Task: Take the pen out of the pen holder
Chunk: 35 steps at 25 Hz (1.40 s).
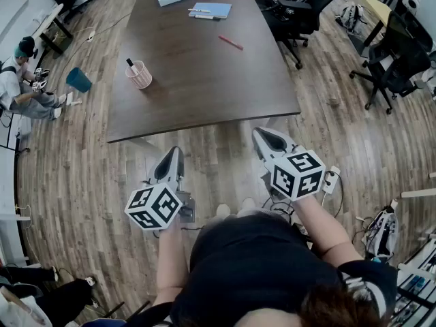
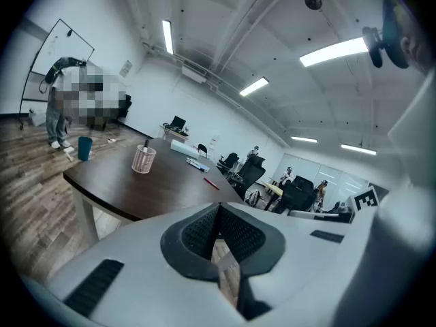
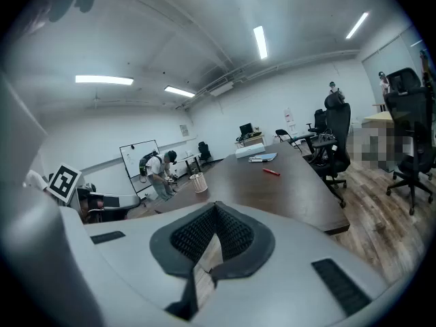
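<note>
I hold the left gripper [image 1: 173, 157] and right gripper [image 1: 267, 137] low in frame, both pressed together on nothing. The pen [image 1: 129, 63] stands in the pen holder [image 1: 139, 75] on the table [image 1: 204, 73], upper left.

No word, number, brand or label can be read in any view. The only printed marks are black-and-white square marker patterns, without letters or digits, on the left cube [image 1: 154, 206] of the left hand-held gripper [image 1: 175, 154] and the right cube [image 1: 298, 174] of the right hand-held gripper [image 1: 263, 135]. Any print on the blue sheet [image 1: 211, 9] on the counter [image 1: 197, 80] is too small to tell.
</note>
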Available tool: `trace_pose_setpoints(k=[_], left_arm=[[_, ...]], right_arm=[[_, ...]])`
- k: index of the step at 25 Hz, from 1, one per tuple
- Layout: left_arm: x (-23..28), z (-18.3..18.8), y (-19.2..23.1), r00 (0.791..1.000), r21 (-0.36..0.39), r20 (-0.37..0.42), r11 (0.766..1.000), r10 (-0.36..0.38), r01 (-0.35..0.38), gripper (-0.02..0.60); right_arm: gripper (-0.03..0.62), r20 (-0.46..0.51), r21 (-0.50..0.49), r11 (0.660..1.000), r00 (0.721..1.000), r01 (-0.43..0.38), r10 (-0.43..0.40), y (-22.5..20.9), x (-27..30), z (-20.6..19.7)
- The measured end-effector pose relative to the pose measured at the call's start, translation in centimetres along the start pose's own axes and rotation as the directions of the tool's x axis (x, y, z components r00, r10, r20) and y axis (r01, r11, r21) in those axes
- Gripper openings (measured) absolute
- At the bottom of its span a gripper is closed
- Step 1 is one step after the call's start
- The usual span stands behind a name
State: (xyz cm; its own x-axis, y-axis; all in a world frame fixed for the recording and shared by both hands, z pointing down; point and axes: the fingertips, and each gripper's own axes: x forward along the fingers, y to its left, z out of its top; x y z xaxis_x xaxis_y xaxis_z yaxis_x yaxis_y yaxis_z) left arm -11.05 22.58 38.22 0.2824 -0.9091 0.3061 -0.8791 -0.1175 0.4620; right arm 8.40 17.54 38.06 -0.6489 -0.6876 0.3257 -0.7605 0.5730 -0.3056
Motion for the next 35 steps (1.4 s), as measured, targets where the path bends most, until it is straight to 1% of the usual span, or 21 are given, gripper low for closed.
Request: trace_pose_setpoints(k=[3, 5, 8, 12, 18, 22, 28, 31, 35], left_arm=[[0.5, 0.2, 0.3, 1.000, 0.041, 0.004, 0.999, 0.031, -0.031, 0.028], [0.9, 0.2, 0.3, 0.999, 0.050, 0.007, 0.998, 0.043, -0.044, 0.028], [1.4, -0.1, 0.1, 0.999, 0.037, 0.011, 0.998, 0.044, -0.044, 0.028], [1.9, -0.5, -0.7, 0.999, -0.002, 0.015, 1.000, 0.029, -0.029, 0.028], [3.1, -1.4, -2.1, 1.000, 0.001, 0.023, 1.000, 0.018, -0.018, 0.028], [3.8, -2.1, -2.7, 0.999, 0.023, 0.010, 0.998, 0.053, -0.053, 0.028], [3.7, -2.6, -2.7, 0.994, 0.009, 0.023, 0.994, 0.105, -0.105, 0.028], [3.6, -2.6, -2.3, 0.992, 0.026, 0.016, 0.992, 0.124, -0.125, 0.028], [4.0, -2.8, -1.7, 0.989, 0.087, -0.002, 0.985, 0.151, -0.150, 0.028]], right_arm=[[0.018, 0.000, -0.006, 1.000, 1.000, -0.005, 0.005, -0.3, 0.5, 0.2], [0.018, 0.004, -0.009, 1.000, 1.000, -0.004, 0.004, -0.7, 0.6, 0.4], [0.018, 0.003, -0.008, 1.000, 1.000, -0.010, 0.010, -1.5, 0.6, 0.4], [0.018, -0.013, -0.016, 1.000, 1.000, -0.017, 0.016, -2.4, 0.5, 0.1], [0.018, -0.051, -0.016, 0.998, 0.997, -0.059, 0.058, -3.8, 0.7, -0.6], [0.018, -0.063, -0.012, 0.996, 0.994, -0.087, 0.086, -4.7, 1.0, -0.8], [0.018, -0.077, -0.009, 0.990, 0.987, -0.141, 0.140, -4.9, 1.3, -1.4], [0.018, -0.081, -0.008, 0.987, 0.984, -0.163, 0.161, -4.5, 1.8, -1.3], [0.018, -0.086, -0.025, 0.984, 0.981, -0.175, 0.173, -4.3, 2.3, -1.2]])
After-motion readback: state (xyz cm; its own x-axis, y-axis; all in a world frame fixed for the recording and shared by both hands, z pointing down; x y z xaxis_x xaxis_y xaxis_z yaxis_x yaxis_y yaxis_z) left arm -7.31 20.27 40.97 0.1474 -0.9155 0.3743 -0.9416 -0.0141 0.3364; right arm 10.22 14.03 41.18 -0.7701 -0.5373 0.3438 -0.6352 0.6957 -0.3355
